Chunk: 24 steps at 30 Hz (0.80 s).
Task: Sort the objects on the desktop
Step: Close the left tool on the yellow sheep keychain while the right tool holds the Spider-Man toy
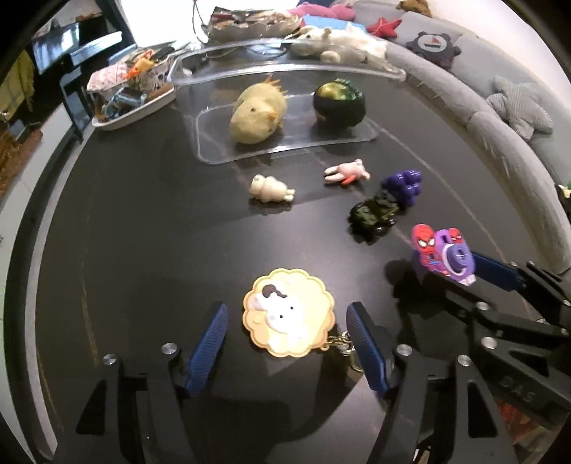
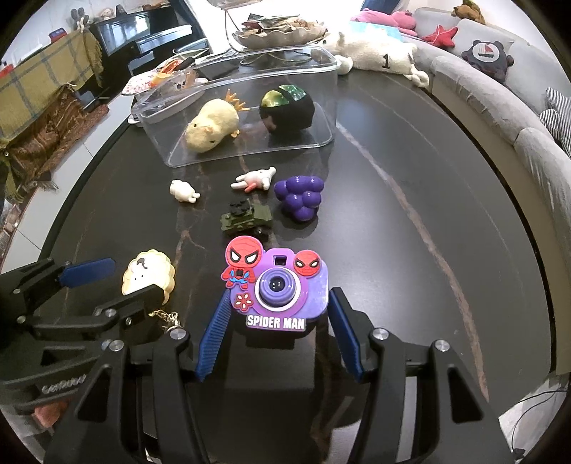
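My left gripper (image 1: 285, 310) is open and low over the dark table, its blue pads on either side of a yellow cookie-shaped keychain (image 1: 289, 314) that lies flat. My right gripper (image 2: 280, 294) is shut on a purple Spider-Man toy camera (image 2: 278, 285), which it holds tilted at the right of the left wrist view (image 1: 442, 253). Loose ahead lie a green army vehicle (image 2: 246, 217), purple grapes (image 2: 301, 196), a white rabbit figure (image 2: 255, 178) and a cream figure (image 2: 183, 191). A clear box (image 2: 249, 157) holds a yellow chick plush (image 2: 214, 125) and a black-and-green ball toy (image 2: 287, 107).
A cluttered white tray (image 1: 117, 121) stands left of the box. Behind the box are a dish of odds and ends (image 2: 282, 32) and a white plush animal (image 2: 378, 53). A grey sofa (image 2: 499, 107) curves along the table's right edge. Dark bare tabletop (image 1: 142, 232) lies on the left.
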Tool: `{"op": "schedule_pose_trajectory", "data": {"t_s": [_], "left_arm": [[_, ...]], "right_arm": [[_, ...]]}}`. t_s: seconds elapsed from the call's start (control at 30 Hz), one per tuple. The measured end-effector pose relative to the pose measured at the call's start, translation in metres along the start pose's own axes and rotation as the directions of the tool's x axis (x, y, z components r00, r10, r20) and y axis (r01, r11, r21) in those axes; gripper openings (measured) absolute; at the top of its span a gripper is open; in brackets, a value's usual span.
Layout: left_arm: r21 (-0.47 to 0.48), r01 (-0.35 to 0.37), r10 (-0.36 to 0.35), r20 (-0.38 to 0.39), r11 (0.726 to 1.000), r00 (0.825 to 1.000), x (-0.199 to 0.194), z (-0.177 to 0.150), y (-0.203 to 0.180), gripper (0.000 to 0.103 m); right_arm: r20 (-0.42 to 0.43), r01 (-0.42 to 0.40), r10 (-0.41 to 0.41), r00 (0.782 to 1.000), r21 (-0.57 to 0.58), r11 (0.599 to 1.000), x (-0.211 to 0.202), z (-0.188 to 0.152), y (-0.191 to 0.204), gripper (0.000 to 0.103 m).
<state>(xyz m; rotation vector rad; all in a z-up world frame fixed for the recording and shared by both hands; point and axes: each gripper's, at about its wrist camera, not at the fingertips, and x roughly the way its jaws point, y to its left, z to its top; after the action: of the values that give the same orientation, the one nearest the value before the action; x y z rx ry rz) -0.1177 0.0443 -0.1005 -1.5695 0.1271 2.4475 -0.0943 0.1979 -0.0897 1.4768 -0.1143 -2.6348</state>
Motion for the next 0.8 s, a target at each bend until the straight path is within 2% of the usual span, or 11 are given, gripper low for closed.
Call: {"op": "schedule_pose_trajectory", "data": {"t_s": [0.17, 0.3, 0.4, 0.47, 0.57, 0.8], "left_arm": [[0.01, -0.025, 0.025, -0.008, 1.0, 1.0, 0.011, -0.002, 0.0, 0.065], [0.034, -0.051, 0.05, 0.017, 0.998, 0.999, 0.013, -0.006, -0.003, 0.065], [0.023, -0.042, 0.041, 0.035, 0.999, 0.999, 0.013, -0.007, -0.002, 0.063], [0.028, -0.037, 0.035, 0.044, 0.999, 0.998, 0.013, -0.007, -0.002, 0.053], [0.031, -0.018, 0.017, 0.03, 0.999, 0.999, 0.013, -0.004, -0.002, 0.053], [0.029, -0.016, 0.014, 0.057, 0.999, 0.998, 0.0, -0.004, -0.002, 0.053]], "right_arm": [[-0.008, -0.001, 0.001, 1.0, 0.006, 1.0, 0.004, 0.0, -0.003, 0.053], [-0.012, -0.002, 0.002, 1.0, 0.006, 1.0, 0.006, 0.0, -0.002, 0.053], [-0.015, -0.001, 0.001, 1.0, 0.004, 1.0, 0.007, 0.0, -0.001, 0.053], [-0.017, -0.001, 0.001, 1.0, 0.003, 1.0, 0.008, -0.001, 0.0, 0.053], [-0.02, 0.0, 0.0, 1.0, 0.001, 1.0, 0.009, -0.001, 0.001, 0.053], [-0.014, 0.005, -0.005, 1.0, -0.005, 1.0, 0.007, 0.0, 0.003, 0.053]]}}
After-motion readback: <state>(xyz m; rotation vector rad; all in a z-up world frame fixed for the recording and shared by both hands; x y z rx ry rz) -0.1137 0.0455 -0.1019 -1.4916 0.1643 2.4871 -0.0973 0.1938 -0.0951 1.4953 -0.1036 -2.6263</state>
